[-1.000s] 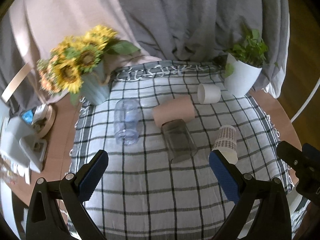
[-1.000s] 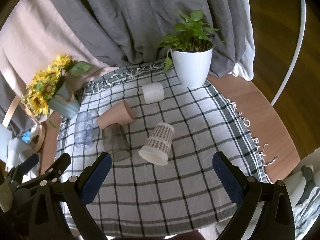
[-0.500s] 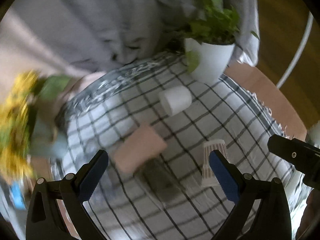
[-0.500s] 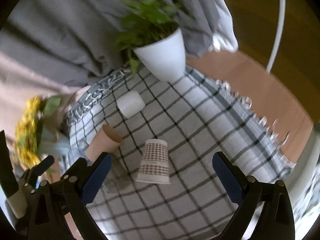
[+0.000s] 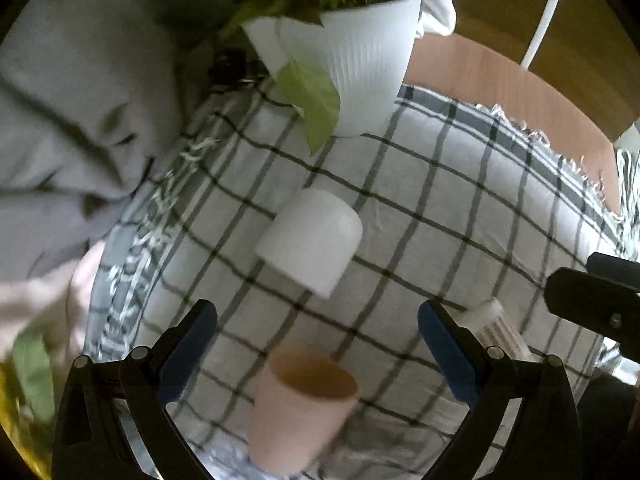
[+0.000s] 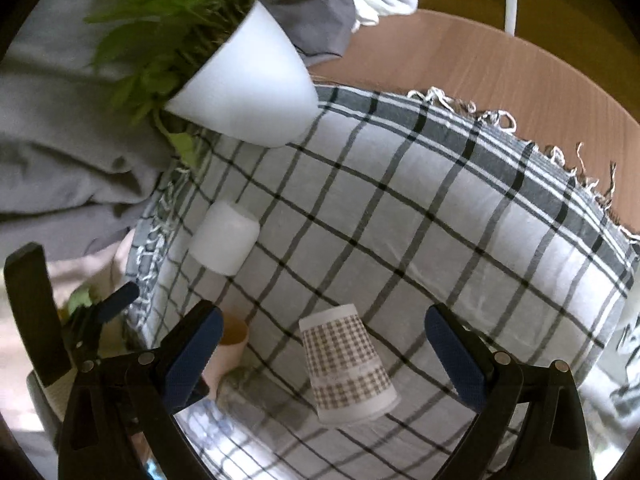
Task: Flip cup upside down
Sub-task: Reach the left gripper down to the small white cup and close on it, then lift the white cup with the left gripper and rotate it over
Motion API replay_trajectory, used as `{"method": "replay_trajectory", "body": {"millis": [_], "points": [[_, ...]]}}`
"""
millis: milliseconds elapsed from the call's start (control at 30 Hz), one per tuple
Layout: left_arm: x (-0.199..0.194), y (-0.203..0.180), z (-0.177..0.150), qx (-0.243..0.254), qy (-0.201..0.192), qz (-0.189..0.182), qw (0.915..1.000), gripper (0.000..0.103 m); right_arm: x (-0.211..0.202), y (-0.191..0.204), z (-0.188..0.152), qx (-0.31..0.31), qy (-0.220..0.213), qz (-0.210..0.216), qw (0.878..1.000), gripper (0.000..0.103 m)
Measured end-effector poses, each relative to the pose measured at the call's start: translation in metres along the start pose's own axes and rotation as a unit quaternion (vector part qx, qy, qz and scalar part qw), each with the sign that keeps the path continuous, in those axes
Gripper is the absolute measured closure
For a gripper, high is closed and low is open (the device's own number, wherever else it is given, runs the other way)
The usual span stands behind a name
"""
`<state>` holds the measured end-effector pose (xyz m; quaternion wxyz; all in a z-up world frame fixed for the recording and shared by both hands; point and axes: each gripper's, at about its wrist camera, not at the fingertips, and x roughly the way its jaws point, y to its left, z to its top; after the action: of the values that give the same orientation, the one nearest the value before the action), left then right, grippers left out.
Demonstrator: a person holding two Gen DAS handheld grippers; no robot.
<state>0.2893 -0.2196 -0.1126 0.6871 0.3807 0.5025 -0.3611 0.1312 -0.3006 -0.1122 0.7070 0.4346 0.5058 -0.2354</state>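
Several cups lie on their sides on a checked cloth (image 5: 440, 184). A white cup (image 5: 310, 238) lies just beyond my open left gripper (image 5: 316, 340); it also shows in the right wrist view (image 6: 225, 243). A pink cup (image 5: 300, 404) lies between the left fingers, mouth towards the white cup, and peeks out in the right wrist view (image 6: 230, 344). A brown-checked paper cup (image 6: 346, 366) lies between the fingers of my open right gripper (image 6: 322, 344), partly seen in the left wrist view (image 5: 500, 330). Both grippers are empty.
A white pot with a green plant (image 5: 352, 52) stands at the far edge of the cloth, also in the right wrist view (image 6: 248, 92). Grey drapes (image 5: 80, 100) hang on the left. The wooden tabletop (image 6: 500, 76) shows beyond the cloth fringe. The right gripper's body (image 5: 596, 300) is at the left view's right edge.
Both grippers have moved forward and tilted down over the cloth. The white and pink cups now lie close to the left gripper; the checked cup is now between the right fingers.
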Motion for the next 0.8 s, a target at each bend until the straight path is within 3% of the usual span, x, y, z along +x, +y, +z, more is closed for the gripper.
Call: {"method": "replay_trajectory", "body": {"millis": [333,533,800], "points": [[0.049,0.006,0.037,0.07,0.014,0.013,0.9973,0.003,0.029,0.001,0.023,0.056,0.012,-0.016,0.998,0.002],[0.075,0.012,0.044,0.053,0.043,-0.023,0.9974,0.022,0.038,0.001,0.034,0.067,0.009,-0.027,0.997,0.002],[0.076,0.021,0.04,0.003,0.026,-0.036,0.999,0.025,0.042,0.0,0.037,0.057,0.01,-0.04,0.998,0.002]]}}
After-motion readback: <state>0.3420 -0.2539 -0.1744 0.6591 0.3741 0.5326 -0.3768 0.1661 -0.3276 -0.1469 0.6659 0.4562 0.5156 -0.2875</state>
